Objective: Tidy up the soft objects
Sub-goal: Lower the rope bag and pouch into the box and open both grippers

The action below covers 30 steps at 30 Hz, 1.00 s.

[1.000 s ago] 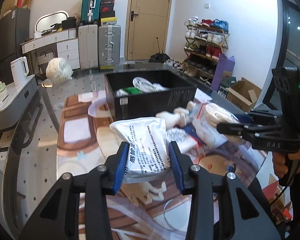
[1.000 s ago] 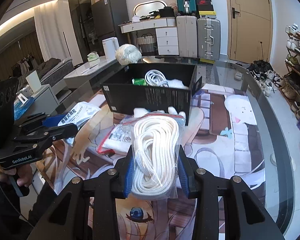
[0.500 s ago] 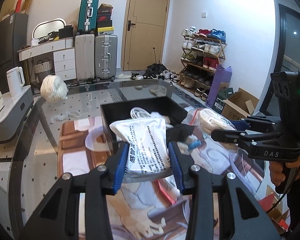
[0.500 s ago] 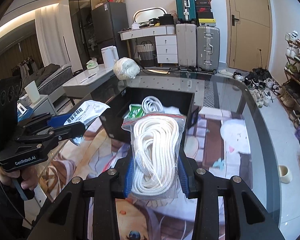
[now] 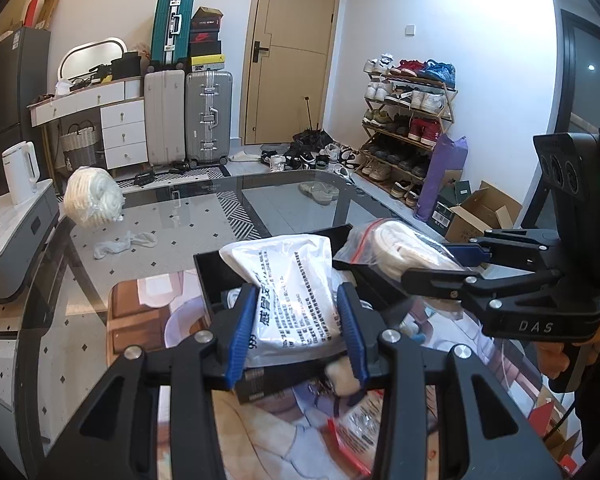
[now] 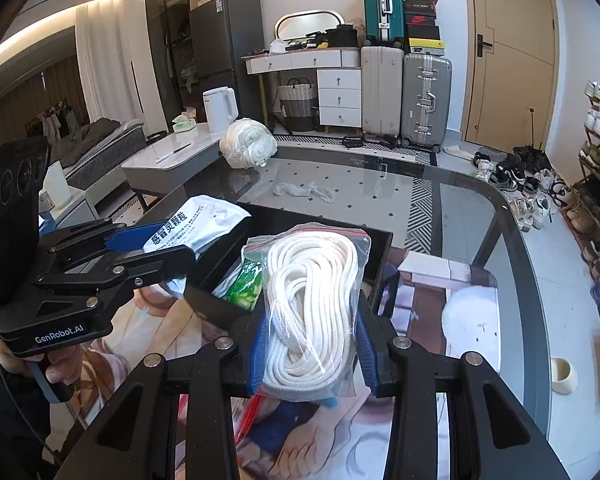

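white packet (image 5: 296, 300) and bagged rope (image 6: 314, 308) lifted off the mat, now over the black box (image 6: 220, 304)

The right claw (image 5: 456, 262) carries the white letters "DAS" on its black body, read from the left wrist view. The left claw (image 6: 156, 248) carries "GenRobot.AI" in white on its black body, read from the right wrist view. The white packet (image 6: 198, 226) that the left claw holds bears large dark Chinese characters, 感冒灵颗粒, with blocks of finer print too small to read; the digits "999" stand at the packet's lower edge in the left wrist view. Labels on the stacked shoeboxes (image 5: 206, 42) are not legible.
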### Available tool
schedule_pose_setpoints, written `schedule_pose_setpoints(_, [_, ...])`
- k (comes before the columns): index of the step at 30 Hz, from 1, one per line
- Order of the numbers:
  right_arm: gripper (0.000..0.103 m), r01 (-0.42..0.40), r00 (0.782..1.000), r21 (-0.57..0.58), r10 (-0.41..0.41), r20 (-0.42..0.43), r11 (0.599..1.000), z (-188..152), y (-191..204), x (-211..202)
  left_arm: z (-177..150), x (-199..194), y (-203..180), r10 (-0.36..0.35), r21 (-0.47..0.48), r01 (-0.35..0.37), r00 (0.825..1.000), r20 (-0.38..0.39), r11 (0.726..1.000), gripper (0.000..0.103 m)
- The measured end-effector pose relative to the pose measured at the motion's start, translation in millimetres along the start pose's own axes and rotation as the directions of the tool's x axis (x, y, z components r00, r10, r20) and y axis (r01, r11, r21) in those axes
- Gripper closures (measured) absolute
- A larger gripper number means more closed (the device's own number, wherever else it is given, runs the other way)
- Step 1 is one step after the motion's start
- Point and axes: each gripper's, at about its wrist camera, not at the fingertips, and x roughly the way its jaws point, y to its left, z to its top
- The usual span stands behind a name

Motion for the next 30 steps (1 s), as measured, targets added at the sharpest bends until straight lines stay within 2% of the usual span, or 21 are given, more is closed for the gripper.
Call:
schedule_pose_setpoints(7, [0.065,0.000,0.999,-0.030,-0.001,-0.052,1.000,15.7,-7.1,32.6,9.0,30.4,5.7,0.014,0.019,-0.013,0.999,-0.040,1.000,0.063])
schedule_pose_setpoints(17, [0.065,0.014,0.992,-0.093,-0.025,-0.124,0.996,26.9,-3.6,75.1,5.6,62.0,13.0,0.011,0.034,-0.008,0.995,-0.103,0.999,0.063])
schedule_pose_setpoints(19, [0.065,0.035,0.990,-0.116,-0.050,-0.134,0.993,27.7,-2.8,81.2,4.3,66.6,12.0,0.016,0.040,-0.011,0.993,-0.116,0.999,0.063])
schedule_pose_setpoints(30, [0.065,0.029,0.980,-0.152,-0.058,-0.191,0.988,24.8,-4.7,102.6,3.0,76.2,5.0,0.033,0.091,-0.020,0.990,-0.139,0.996,0.062])
